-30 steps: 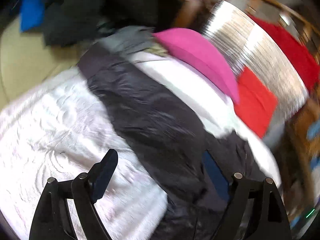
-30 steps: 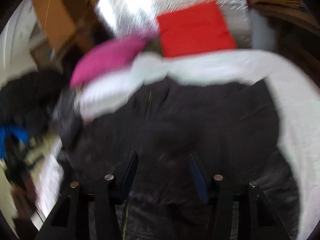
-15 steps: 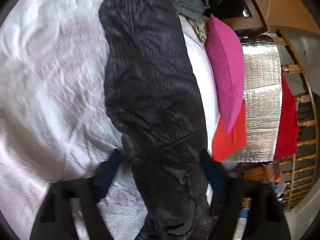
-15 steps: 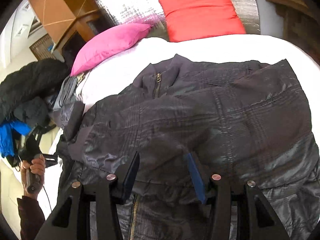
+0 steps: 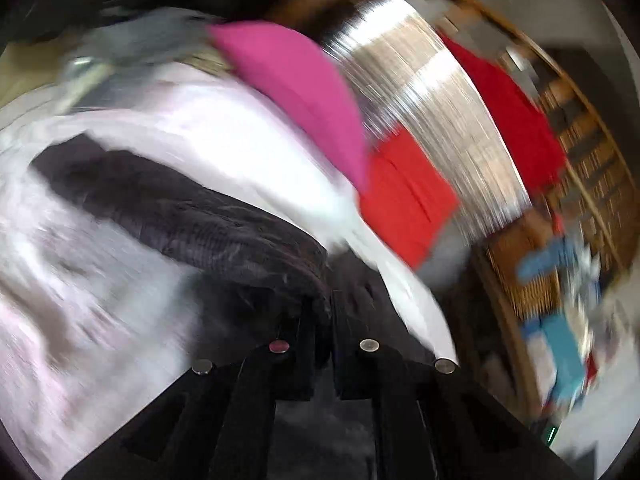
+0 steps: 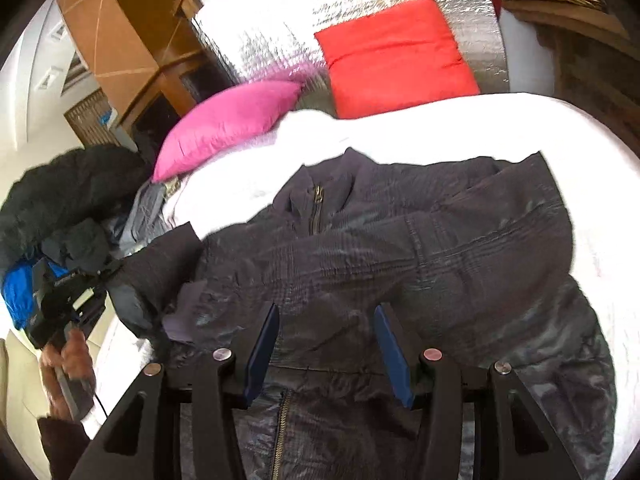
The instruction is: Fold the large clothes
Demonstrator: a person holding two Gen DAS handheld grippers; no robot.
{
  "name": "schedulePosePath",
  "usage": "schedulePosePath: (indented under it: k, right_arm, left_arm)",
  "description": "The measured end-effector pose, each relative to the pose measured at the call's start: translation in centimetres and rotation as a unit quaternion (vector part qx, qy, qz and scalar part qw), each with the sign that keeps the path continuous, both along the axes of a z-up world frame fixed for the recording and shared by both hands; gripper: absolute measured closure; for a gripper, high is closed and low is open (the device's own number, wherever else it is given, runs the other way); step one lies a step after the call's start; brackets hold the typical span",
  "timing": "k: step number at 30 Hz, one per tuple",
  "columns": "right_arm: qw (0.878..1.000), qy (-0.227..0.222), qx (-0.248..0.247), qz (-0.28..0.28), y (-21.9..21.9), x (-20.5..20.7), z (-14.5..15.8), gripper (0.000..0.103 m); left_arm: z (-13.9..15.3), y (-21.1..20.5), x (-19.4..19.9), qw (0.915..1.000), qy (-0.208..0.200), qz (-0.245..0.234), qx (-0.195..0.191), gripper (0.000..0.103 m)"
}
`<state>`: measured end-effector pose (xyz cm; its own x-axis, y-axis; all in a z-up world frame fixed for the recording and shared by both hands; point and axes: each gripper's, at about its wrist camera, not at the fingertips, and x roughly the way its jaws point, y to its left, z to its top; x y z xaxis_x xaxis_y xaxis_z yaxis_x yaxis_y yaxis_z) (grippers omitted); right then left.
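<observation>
Right view only: dark jacket (image 6: 400, 248) zipped, spread across the white bed (image 6: 460, 128); right gripper (image 6: 326, 344) spread above it. Left view, blurred: left gripper (image 5: 330, 312) pinching a jacket fold; pink pillow (image 5: 300, 92) at the bed's head edge.

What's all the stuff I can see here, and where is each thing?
jacket: one, dark, spread on the bed
bed cover: one, white, under the jacket
pink pillow: one, at the bed head, left
red cushion: one, against the silver panel
silver panel: one, behind the pillows
clothes pile: dark and blue, left of the bed
left gripper: black, jaws shut on the jacket's sleeve
right gripper: black with blue pads, jaws open over the jacket
</observation>
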<state>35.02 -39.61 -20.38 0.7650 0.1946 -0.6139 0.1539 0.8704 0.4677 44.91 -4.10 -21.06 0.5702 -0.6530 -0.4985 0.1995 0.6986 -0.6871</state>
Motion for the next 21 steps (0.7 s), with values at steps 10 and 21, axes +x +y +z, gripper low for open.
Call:
schedulePosePath:
  k: [10, 21]
  right_arm:
    - [1.000, 0.006, 0.018, -0.003, -1.0, -5.3, 0.5, 0.048]
    - [0.999, -0.007, 0.036, -0.008, -2.1, -6.4, 1.2, 0.032]
  left_arm:
    - [-6.5, -6.7, -3.5, 0.9787, 0.167, -0.106, 0.054, 0.090]
    - [-2.3, 6.0, -0.7, 0.9883, 0.112, 0.017, -0.103, 0.021]
